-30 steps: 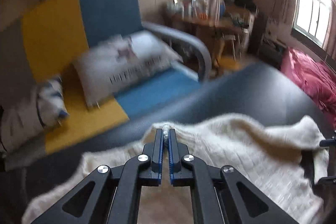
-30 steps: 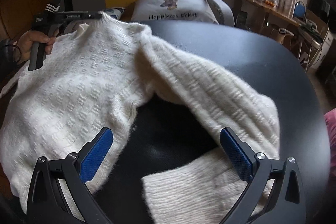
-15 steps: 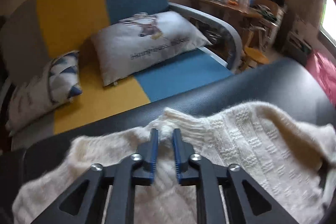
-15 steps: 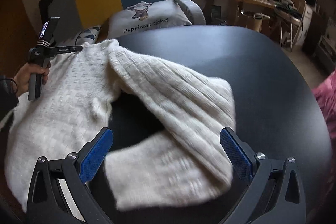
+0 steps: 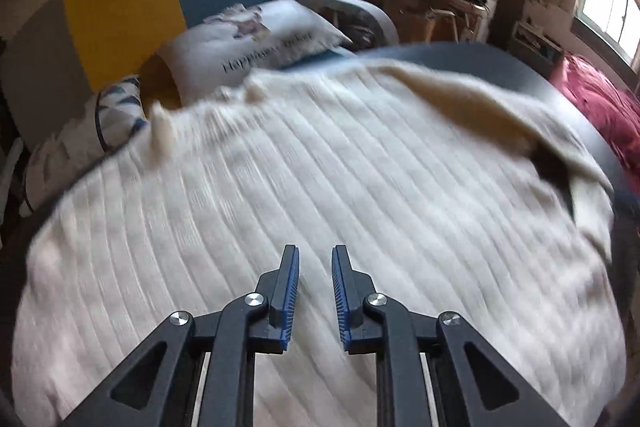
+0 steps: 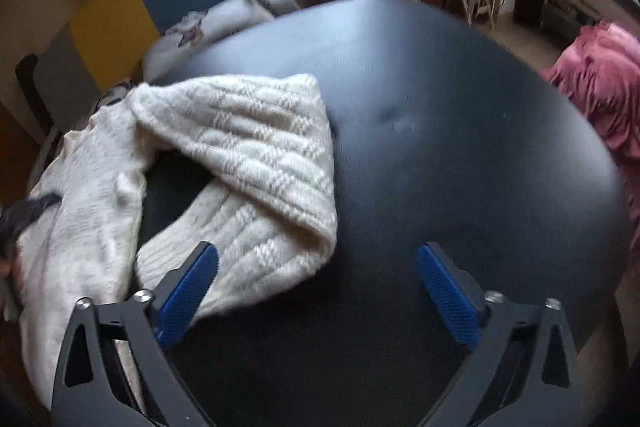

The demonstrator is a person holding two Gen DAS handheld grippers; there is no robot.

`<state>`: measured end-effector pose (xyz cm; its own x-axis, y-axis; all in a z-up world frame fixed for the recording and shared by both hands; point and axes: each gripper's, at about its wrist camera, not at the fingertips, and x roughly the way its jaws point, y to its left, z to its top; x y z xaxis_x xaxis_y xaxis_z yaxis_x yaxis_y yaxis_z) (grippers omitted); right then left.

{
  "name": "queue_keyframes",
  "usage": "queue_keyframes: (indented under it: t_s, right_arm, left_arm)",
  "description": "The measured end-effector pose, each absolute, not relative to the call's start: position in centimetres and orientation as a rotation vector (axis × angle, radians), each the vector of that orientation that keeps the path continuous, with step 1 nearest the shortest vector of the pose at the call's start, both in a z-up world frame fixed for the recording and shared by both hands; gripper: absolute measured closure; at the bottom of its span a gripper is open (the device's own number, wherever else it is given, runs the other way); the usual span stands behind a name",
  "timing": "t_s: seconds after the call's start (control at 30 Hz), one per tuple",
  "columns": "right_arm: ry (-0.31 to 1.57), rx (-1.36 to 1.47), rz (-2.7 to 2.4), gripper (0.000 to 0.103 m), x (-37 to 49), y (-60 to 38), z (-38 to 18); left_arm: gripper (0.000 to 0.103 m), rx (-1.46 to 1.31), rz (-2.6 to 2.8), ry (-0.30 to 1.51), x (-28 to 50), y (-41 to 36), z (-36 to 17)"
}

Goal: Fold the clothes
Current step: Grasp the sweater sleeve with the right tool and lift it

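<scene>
Left wrist view, pillow (image 5: 256, 41) printed "Happiness", cream sweater (image 5: 320, 187) below

The left gripper (image 5: 315, 259) has black arms shaped like open triangles, with round silver screws at the joints. Its two fingers are slim and black, and each carries a blue ribbed pad (image 5: 293, 297) on the inner face. The right gripper (image 6: 317, 259) has the same black frame with cut-out holes, silver screws, and blue pads (image 6: 187, 294) with a fine grid texture.
</scene>
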<state>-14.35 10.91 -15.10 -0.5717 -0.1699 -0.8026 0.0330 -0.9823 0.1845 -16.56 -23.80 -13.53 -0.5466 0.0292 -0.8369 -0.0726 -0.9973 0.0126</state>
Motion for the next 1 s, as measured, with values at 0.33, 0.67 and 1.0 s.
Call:
queue_keyframes:
  t_s: [0.33,0.67,1.0]
  right_arm:
    - [-0.302,1.34,-2.697,0.078,-14.2,8.4,-16.3]
    - [-0.081,1.333,-2.685,0.09,-14.2,7.2,-14.7]
    - [0.525,1.282,-2.669,0.09,-15.1,6.4,-9.4]
  left_arm:
    - [0.086,-1.472,2.708,-0.105,-14.2,-24.6,-14.2]
    - [0.084,-1.405,2.747,0.017,-13.7,-23.7,-14.9]
    - [0.087,-1.322,2.629,0.101,-18.5,-21.3,-12.1]
